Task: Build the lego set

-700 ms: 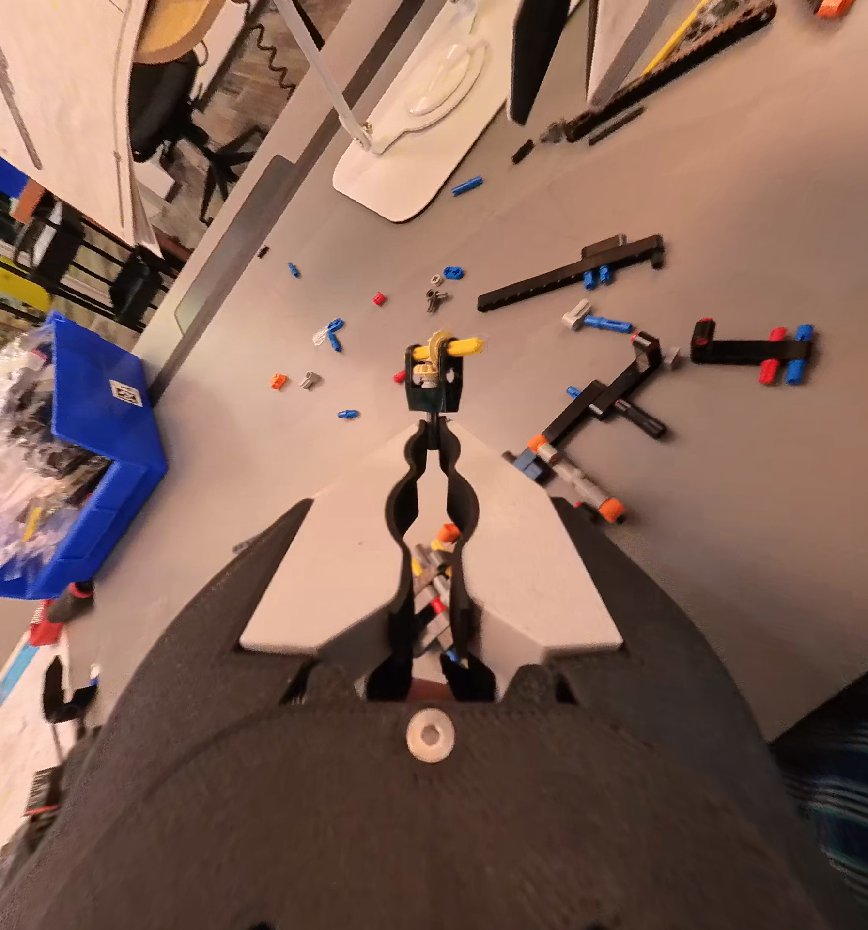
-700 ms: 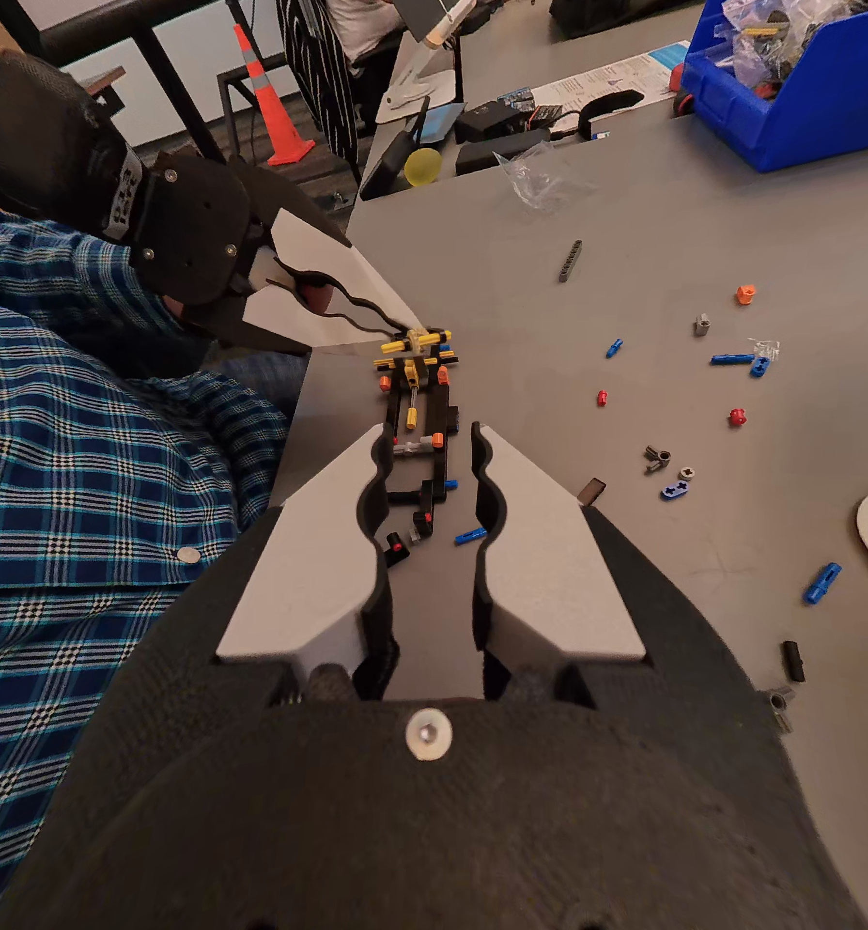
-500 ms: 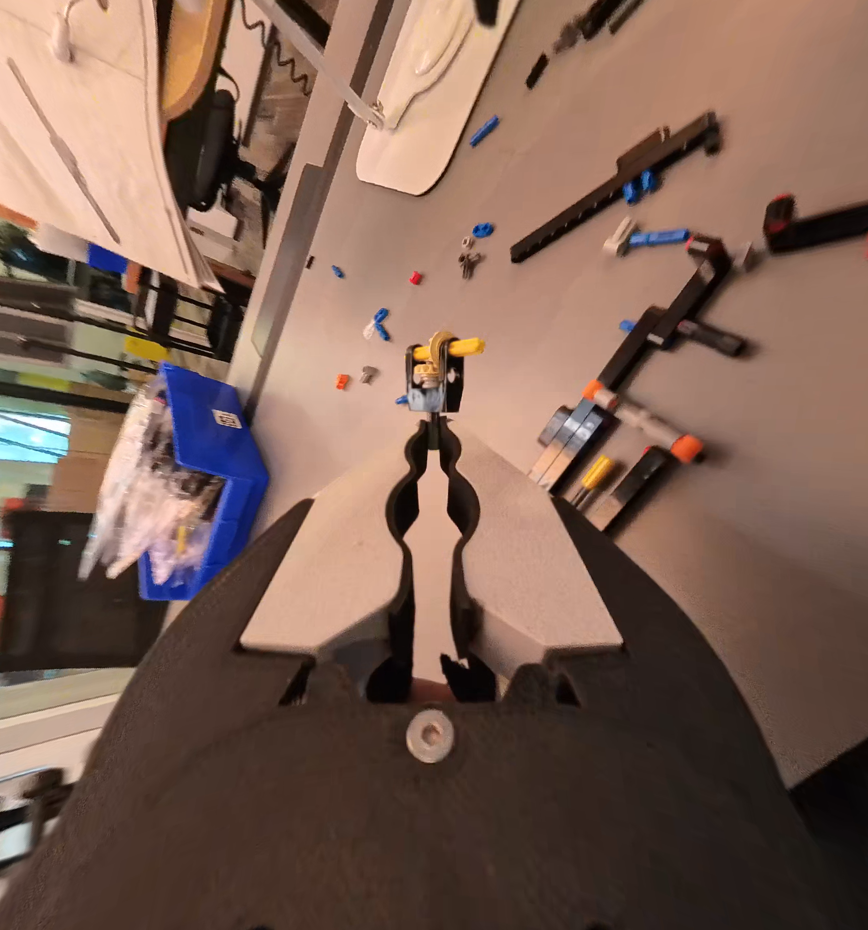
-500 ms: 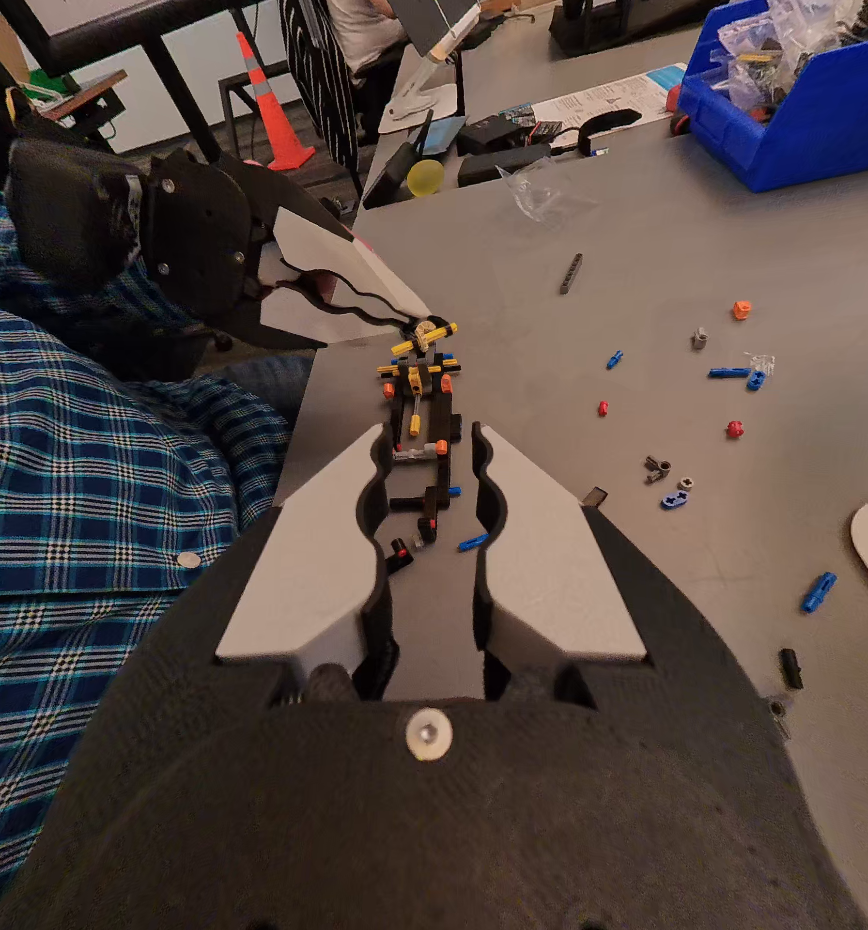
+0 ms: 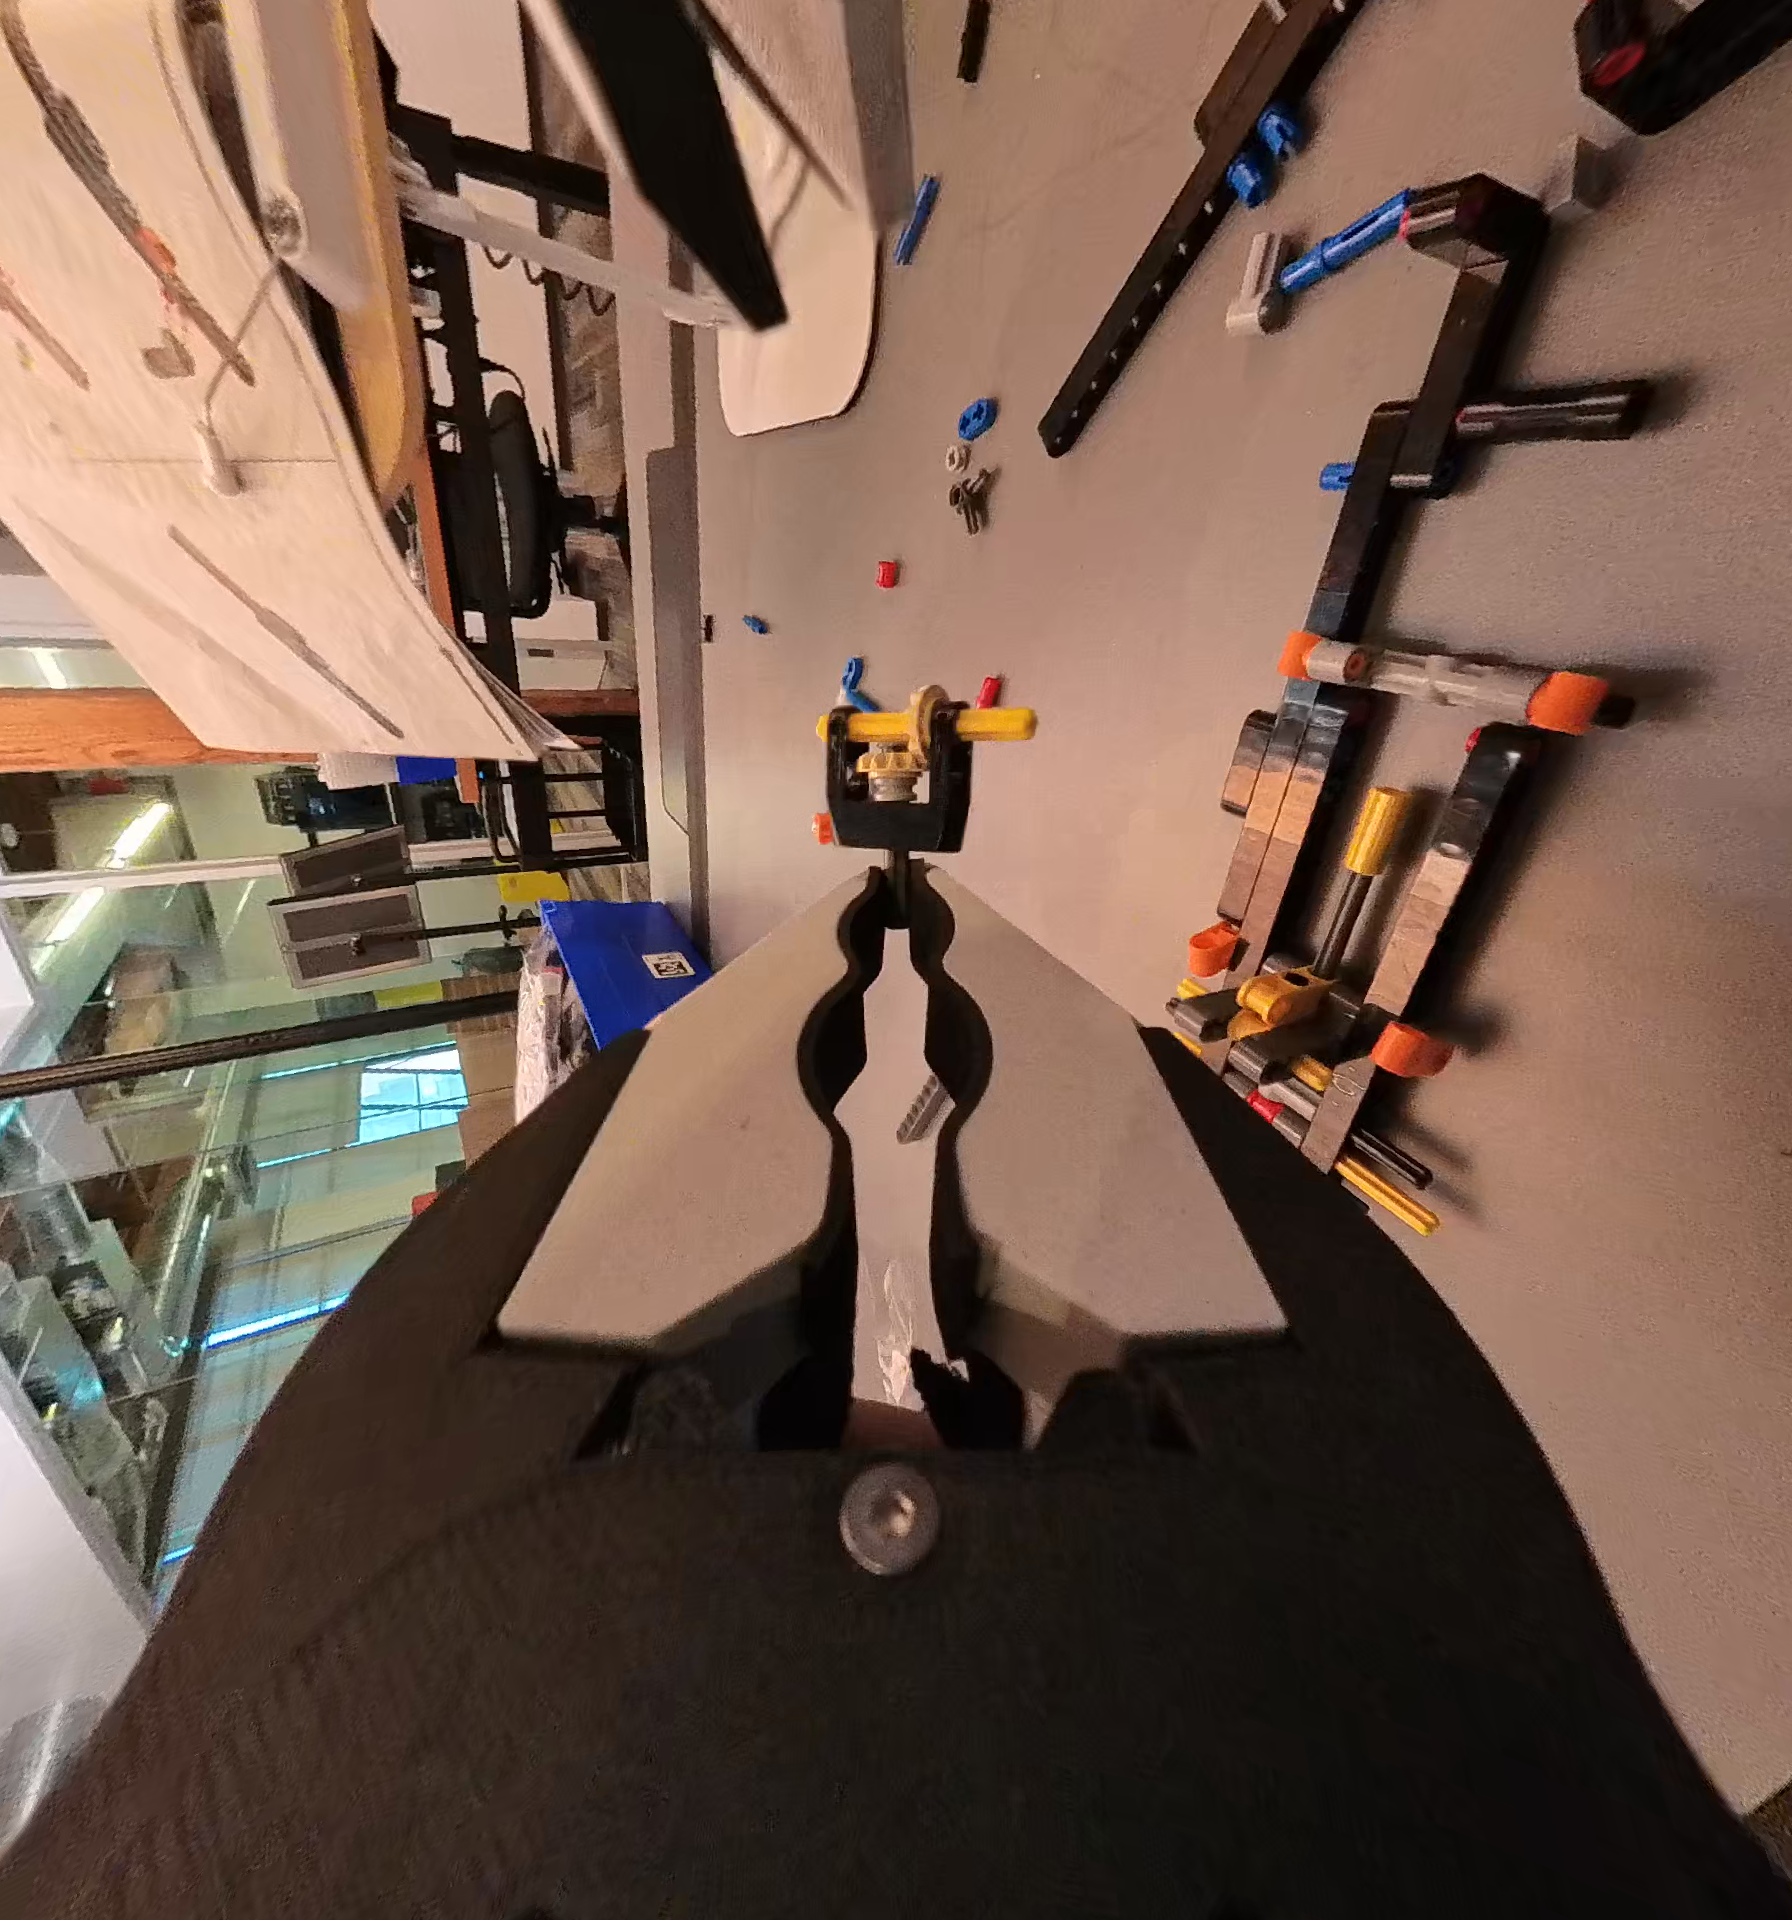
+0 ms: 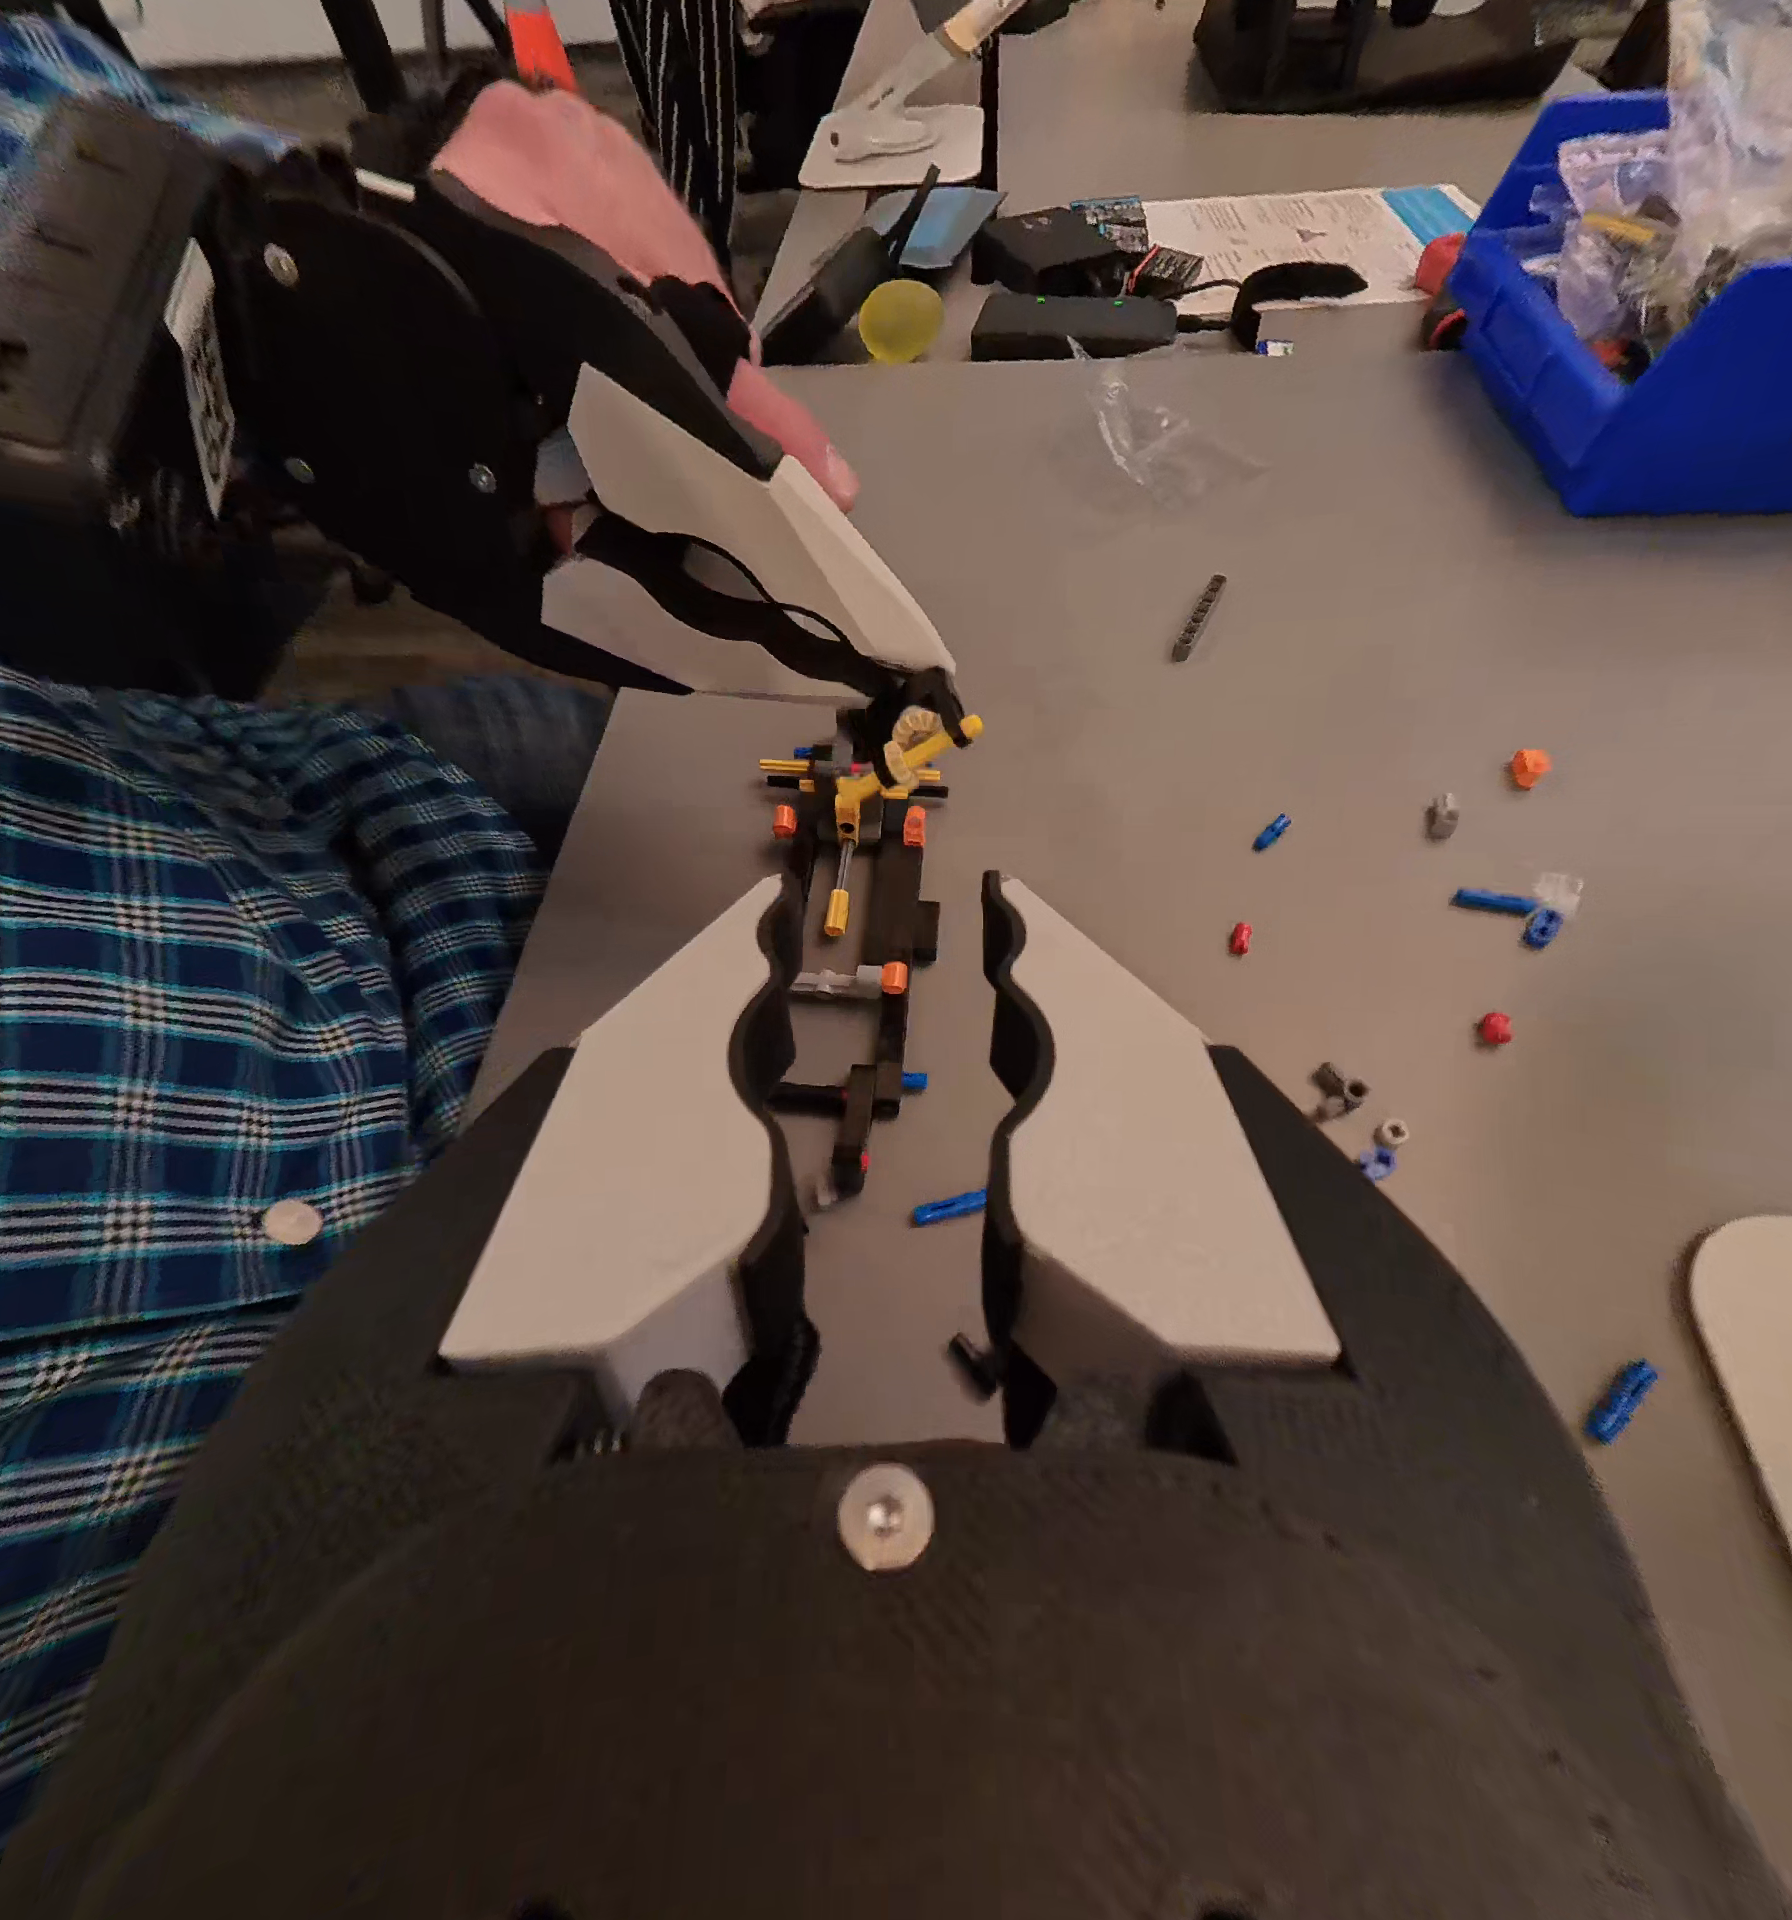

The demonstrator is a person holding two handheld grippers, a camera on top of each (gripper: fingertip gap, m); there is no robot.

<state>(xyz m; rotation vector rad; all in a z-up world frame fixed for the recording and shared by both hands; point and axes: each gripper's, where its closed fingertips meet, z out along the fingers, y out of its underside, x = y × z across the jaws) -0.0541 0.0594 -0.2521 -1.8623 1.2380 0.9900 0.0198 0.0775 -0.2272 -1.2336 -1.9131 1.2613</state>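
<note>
Lego piece (image 5: 897,774) held by left gripper (image 5: 897,883): small black U-shaped bracket with a yellow axle through its two arms and a tan gear on the axle between them. Fingers are nearly closed, pinching a thin black stub under the bracket. In the left wrist view the bracket opens away from the gripper and the yellow axle runs crosswise to the fingers, sticking out farther on one side. Piece is off the table (image 5: 1131,644), in the air.

In the right wrist view the same lego piece (image 6: 918,732) sits at the left gripper's (image 6: 897,686) tip, just above the far end of the frame (image 6: 861,935); contact with the frame cannot be told. A bare hand (image 6: 601,197) holds that gripper.

Frame is a long black beam assembly with orange bushes, a yellow rod, grey and blue pins, lying flat on the table near its edge by the person's plaid shirt (image 6: 144,935). Its long axis runs away from the right gripper (image 6: 881,894), roughly in line with its fingers. Right gripper's fingers are spread wide, holding nothing, above the frame's near half.

Loose small parts (image 6: 1494,904), blue, red, orange and grey, lie scattered on the table to the right. Blue bin (image 6: 1723,395) with bagged parts stands at the far right.
</note>
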